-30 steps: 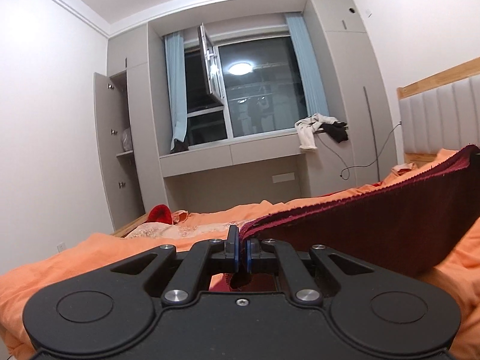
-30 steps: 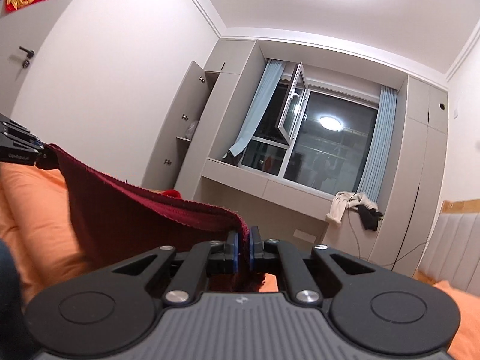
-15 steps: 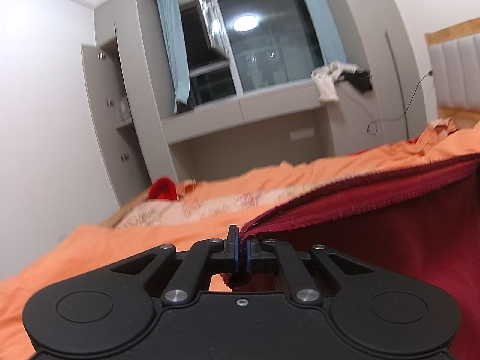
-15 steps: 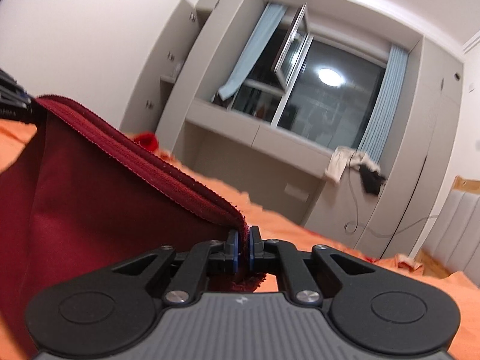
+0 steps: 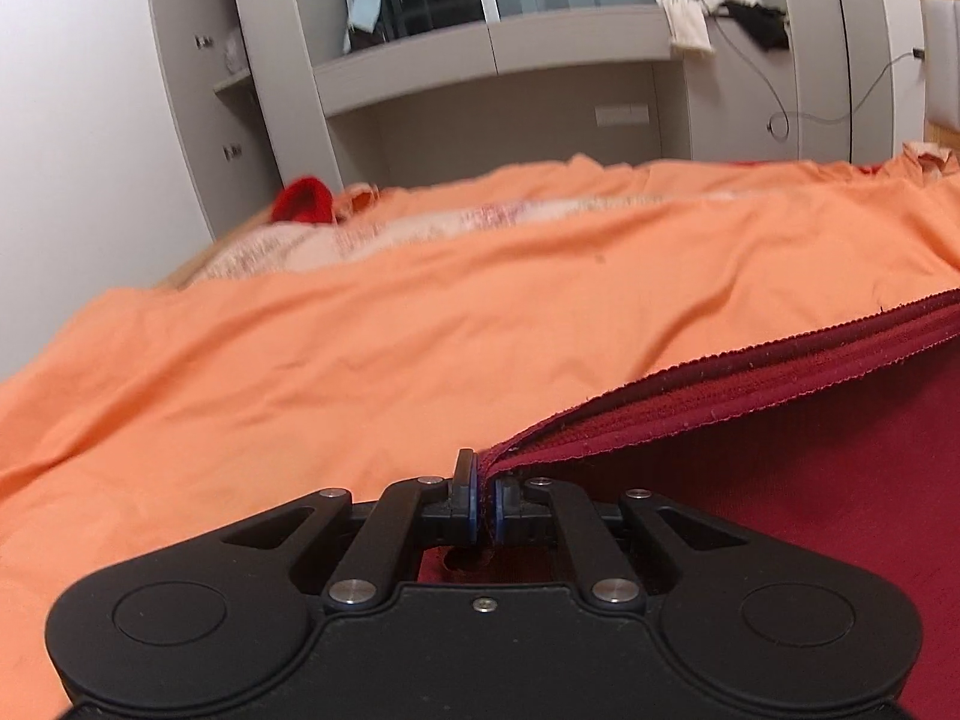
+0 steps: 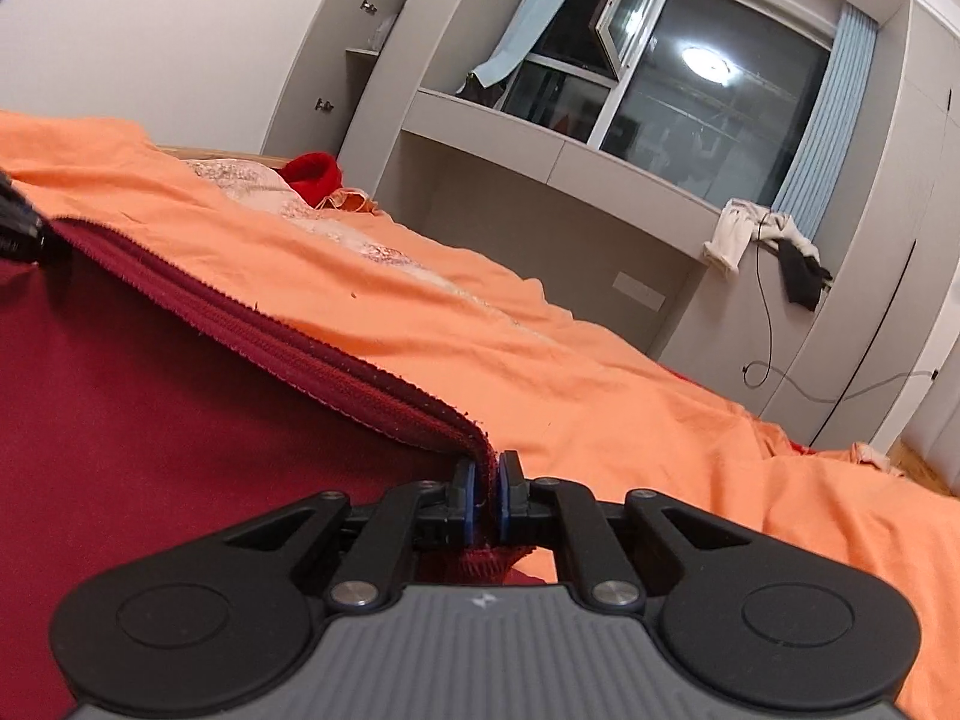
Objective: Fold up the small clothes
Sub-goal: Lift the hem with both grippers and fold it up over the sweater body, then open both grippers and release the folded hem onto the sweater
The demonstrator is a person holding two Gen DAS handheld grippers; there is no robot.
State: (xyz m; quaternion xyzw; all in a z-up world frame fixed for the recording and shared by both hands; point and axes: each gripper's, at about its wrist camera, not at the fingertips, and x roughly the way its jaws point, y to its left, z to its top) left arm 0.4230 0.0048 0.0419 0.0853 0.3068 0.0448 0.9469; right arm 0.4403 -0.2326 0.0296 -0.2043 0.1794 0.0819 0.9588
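A dark red knitted garment (image 5: 780, 480) is stretched between both grippers, low over an orange bedsheet (image 5: 360, 360). My left gripper (image 5: 486, 504) is shut on the left corner of its ribbed hem, and the cloth runs off to the right. In the right wrist view my right gripper (image 6: 486, 501) is shut on the other corner of the same garment (image 6: 150, 420). Its hem (image 6: 270, 330) leads up and left to the left gripper's tip (image 6: 18, 234) at the frame edge. The lower part of the garment is hidden under the grippers.
The orange bedsheet (image 6: 600, 390) covers the bed. A bright red item (image 5: 303, 201) and pale patterned cloth (image 5: 312, 240) lie at the bed's far side. Grey built-in cabinets (image 5: 510, 54) with a window stand beyond, with clothes (image 6: 762, 240) and a cable on the ledge.
Both grippers have moved forward and down over the bed and tipped downward, carrying the red garment with them. The view has swung from ceiling and window to the bedsheet.
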